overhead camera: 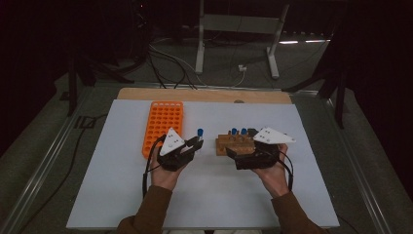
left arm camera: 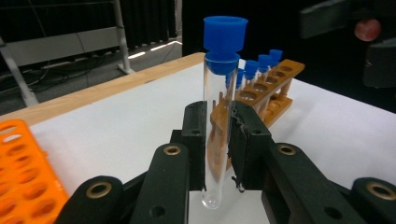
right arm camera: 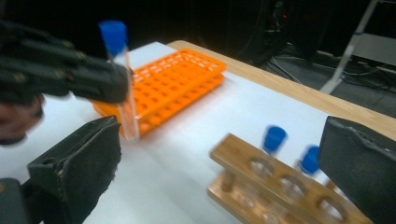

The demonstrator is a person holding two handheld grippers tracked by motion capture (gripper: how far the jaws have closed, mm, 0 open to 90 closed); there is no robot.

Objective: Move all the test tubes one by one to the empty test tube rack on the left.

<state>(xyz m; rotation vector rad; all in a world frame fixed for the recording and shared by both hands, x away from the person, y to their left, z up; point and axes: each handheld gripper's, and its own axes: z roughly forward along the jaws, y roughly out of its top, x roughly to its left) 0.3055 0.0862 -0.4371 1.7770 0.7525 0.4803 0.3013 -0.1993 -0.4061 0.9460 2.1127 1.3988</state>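
Two claws, left claw (left arm camera: 217,140) clamping tube (left arm camera: 219,116), right claw (right arm camera: 224,168) wide

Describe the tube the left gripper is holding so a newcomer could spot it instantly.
On the white table, look between the orange rack and the wooden rack. The clear blue-capped tube stands upright there, clamped in the left gripper. Unlike the other capped tubes, it sits in no rack.

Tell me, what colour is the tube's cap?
Blue cap, clearest in the left gripper view.
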